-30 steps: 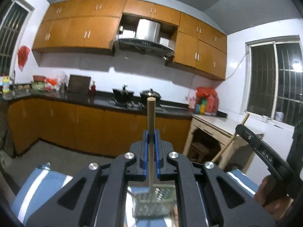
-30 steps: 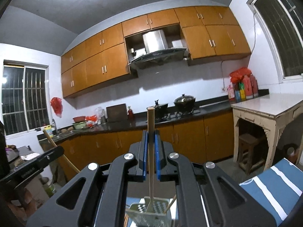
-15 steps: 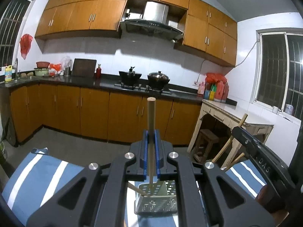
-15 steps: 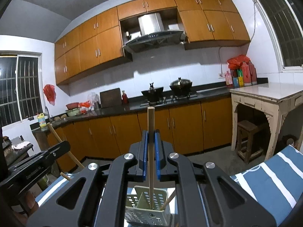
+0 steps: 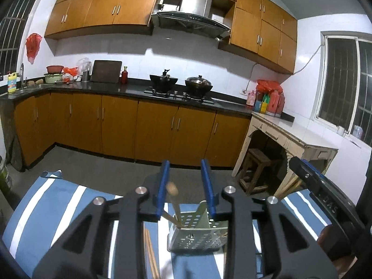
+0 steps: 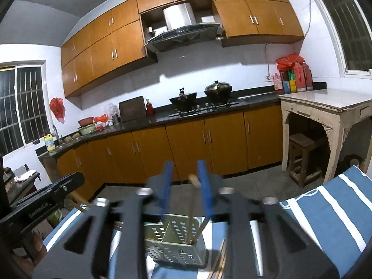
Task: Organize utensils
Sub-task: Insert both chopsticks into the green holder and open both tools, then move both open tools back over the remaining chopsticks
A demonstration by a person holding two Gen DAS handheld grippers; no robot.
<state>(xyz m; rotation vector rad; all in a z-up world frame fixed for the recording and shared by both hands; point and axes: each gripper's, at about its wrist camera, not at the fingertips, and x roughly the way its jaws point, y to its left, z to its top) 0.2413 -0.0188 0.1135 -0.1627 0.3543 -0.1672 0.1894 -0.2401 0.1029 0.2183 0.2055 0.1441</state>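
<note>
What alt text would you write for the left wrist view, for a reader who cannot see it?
The left hand-held gripper is opening its blue jaws above a perforated utensil holder on a blue striped cloth; a wooden chopstick leans free between them, its lower end in the holder. Behind is a kitchen with orange cabinets.

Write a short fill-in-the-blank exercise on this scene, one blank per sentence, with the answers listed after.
1. The perforated grey-green utensil holder stands on a blue cloth with ____ stripes.
2. The wooden chopstick between the left gripper fingers has its lower end in the ____.
3. The right gripper has blue fingers that are ____.
4. On the stove sit ____ dark pots.

Answers: white; holder; opening; two
</note>
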